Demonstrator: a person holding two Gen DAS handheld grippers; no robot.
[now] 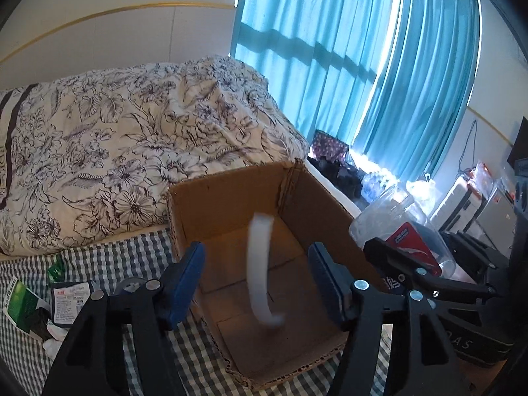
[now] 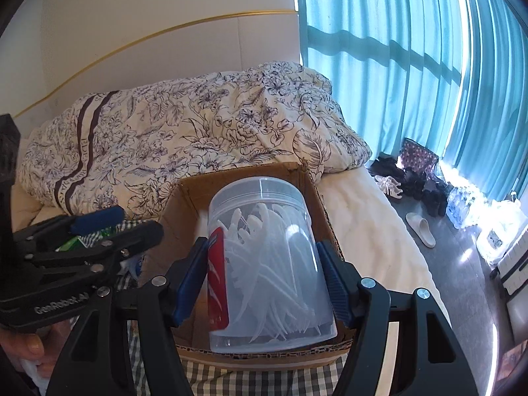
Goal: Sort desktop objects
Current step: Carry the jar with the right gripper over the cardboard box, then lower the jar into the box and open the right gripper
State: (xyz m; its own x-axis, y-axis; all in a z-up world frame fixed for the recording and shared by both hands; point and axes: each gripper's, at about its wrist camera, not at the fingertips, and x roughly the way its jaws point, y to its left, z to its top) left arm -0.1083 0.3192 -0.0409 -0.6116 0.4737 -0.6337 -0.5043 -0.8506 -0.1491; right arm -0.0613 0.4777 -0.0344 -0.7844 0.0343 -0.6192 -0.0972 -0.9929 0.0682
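An open cardboard box [image 1: 231, 204] stands on the checked sheet. My left gripper [image 1: 255, 247] hovers over it, open, and a blurred white curved strip [image 1: 260, 264] hangs loose in the air between its blue pads, touching neither. My right gripper [image 2: 262, 242] is shut on a clear plastic jar [image 2: 274, 264] with a red label and several white plastic pieces inside; the jar is tilted above the box [image 2: 184, 198]. In the left wrist view the jar [image 1: 402, 231] and right gripper [image 1: 396, 257] sit just right of the box. The left gripper [image 2: 132, 224] appears at the left of the right wrist view.
A floral quilt [image 1: 132, 125] lies bunched behind the box. Small packets [image 1: 69, 300] and a green packet [image 1: 19, 300] rest on the checked sheet [image 1: 198, 356] at the left. Blue curtains [image 2: 412, 66], shoes and a slipper [image 2: 420, 229] on the floor are to the right. A hand [image 2: 29, 346] holds the left gripper.
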